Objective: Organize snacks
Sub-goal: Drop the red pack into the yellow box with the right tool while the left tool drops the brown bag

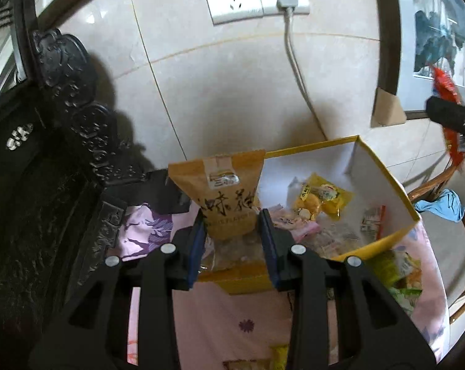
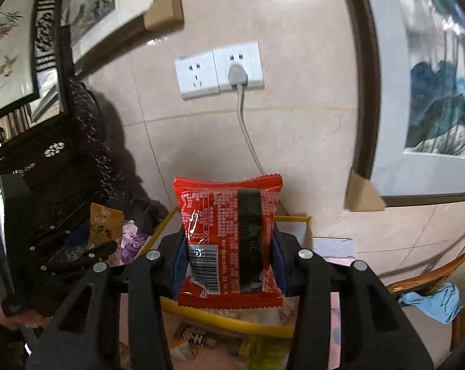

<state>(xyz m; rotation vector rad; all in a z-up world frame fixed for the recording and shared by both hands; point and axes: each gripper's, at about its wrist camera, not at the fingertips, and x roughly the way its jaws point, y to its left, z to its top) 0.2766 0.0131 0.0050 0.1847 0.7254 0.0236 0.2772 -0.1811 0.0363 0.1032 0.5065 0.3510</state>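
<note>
Both tongs grip snacks above the yellow box (image 1: pixel 383 182): left tongs (image 1: pixel 232 219) pinch the brown pouch (image 1: pixel 223 191), right tongs (image 2: pixel 229 246) clamp the red packet (image 2: pixel 229 234), seemingly poised for dropping in.

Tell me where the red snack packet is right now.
The red snack packet is clamped upright in the right gripper, held above the yellow box, in front of the wall sockets; it also shows at the left wrist view's right edge.

Left gripper (image 1: pixel 232 219) and right gripper (image 2: pixel 229 246) both clamped.
</note>
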